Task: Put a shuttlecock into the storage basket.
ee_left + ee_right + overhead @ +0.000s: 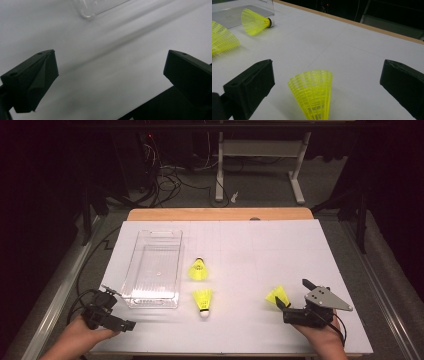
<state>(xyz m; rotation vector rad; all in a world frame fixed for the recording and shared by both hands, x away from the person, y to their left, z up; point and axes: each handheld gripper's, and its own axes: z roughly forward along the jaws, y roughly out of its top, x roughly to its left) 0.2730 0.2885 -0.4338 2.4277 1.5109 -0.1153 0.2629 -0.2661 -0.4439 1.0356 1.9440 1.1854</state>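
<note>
High view: three yellow shuttlecocks [201, 270], one clear tray [150, 300]

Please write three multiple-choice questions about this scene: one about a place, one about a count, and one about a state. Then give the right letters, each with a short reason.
1. Where is the clear bin on the table?
A. on the left side
B. at the right edge
C. on the floor

2. How many yellow shuttlecocks lie on the table?
A. one
B. three
C. five

3. What is the state of the right gripper?
A. shut on a shuttlecock
B. open, with a shuttlecock between its fingers
C. shut on the bin

Answers:
1. A, since the high view shows the bin left of the shuttlecocks, near the left gripper.
2. B, since there are two beside the bin and one at the right gripper.
3. B, since the right gripper view shows both fingers wide apart, with the shuttlecock untouched between them.
</note>
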